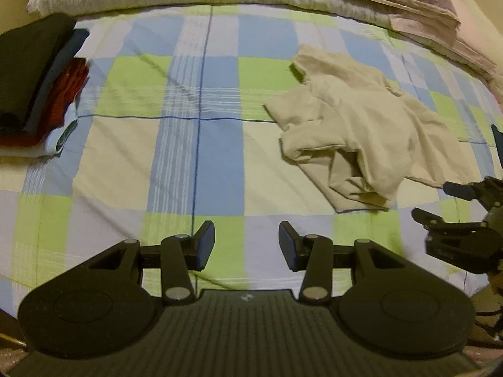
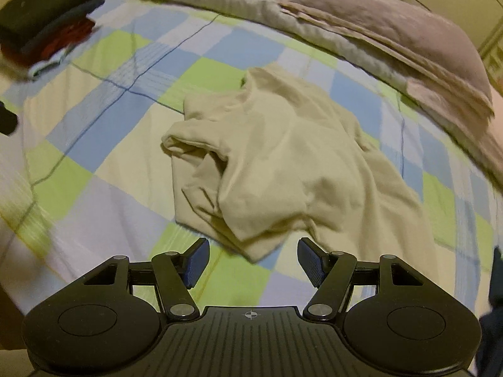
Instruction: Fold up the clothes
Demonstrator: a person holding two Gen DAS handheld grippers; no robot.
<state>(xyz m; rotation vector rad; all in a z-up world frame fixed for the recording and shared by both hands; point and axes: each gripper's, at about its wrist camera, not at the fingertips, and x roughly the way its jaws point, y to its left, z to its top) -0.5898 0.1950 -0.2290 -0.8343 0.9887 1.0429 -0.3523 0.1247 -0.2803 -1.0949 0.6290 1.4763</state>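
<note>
Right wrist: crumpled cream shirt (image 2: 283,163), no legible print; right gripper (image 2: 251,262), left gripper (image 1: 246,245) wide.

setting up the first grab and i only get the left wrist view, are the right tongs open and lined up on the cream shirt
Observer: Yes. In the right wrist view the right tongs are open with nothing between the blue pads, and the near corner of the crumpled cream shirt shows between them.
Operator: anything off to the right of it
Observer: A piece of dark blue fabric sits at that view's right edge. It is apart from the shirt, with checked bedsheet between them. I cannot tell what garment it is.
</note>
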